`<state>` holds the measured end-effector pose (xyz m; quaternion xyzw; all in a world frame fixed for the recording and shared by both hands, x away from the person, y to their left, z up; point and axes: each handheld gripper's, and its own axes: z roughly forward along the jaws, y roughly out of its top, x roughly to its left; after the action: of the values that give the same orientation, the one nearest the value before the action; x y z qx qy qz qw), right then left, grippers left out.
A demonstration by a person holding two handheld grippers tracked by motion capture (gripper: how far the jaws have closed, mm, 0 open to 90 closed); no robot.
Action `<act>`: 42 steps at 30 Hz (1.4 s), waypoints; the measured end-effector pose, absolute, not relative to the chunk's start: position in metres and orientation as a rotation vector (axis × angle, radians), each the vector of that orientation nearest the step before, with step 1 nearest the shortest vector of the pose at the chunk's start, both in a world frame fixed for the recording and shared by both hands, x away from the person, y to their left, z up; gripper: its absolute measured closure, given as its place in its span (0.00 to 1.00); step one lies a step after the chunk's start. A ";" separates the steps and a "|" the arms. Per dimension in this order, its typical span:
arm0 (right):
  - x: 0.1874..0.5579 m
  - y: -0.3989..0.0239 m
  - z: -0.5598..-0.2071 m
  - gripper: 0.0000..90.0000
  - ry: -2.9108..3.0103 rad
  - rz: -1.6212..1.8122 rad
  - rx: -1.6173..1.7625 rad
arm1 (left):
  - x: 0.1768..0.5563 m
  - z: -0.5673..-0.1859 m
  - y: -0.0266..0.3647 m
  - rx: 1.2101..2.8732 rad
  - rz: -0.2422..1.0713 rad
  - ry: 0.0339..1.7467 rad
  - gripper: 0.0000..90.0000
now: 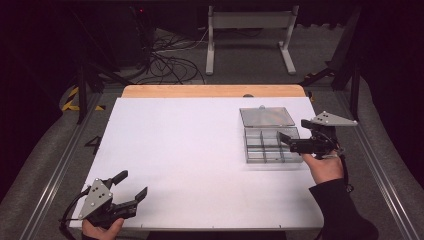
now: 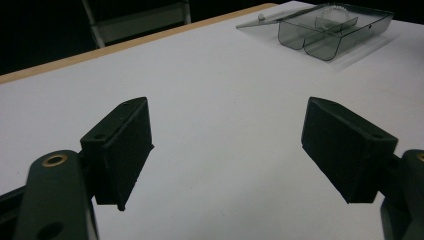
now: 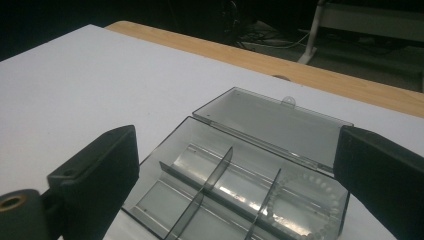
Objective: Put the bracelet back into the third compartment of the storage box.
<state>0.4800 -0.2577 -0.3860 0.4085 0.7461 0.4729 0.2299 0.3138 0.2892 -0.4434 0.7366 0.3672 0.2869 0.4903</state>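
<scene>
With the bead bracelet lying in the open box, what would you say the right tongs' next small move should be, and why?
Probably draw the right tongs back from the compartment box toward its lid. Their jaws stand wide with nothing between them, the bracelet already lies in a compartment, and the lid lies folded open flat behind, so closing it looks like what is left. The left tongs rest open, far off.

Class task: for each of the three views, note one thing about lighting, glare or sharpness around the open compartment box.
High view: white table bright, surroundings dark, compartment box small and soft. Left gripper view: box far off, faint shadow beside it. Right gripper view: glare streaks on the dividers; bead bracelet slightly blurred.
</scene>
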 end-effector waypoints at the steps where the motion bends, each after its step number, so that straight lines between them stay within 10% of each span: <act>1: 0.479 -0.257 -0.385 0.05 2.055 1.302 1.118 | 0.314 -0.443 0.289 1.789 0.696 0.892 0.23; 42: 0.410 -0.260 -0.402 0.01 2.251 1.404 0.876 | 0.313 -0.444 0.290 1.797 0.687 0.887 0.23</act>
<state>0.4102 -0.2600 -0.4016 0.3088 0.7936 0.4949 0.1731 0.3130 0.2895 -0.4435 0.7396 0.3652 0.2829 0.4895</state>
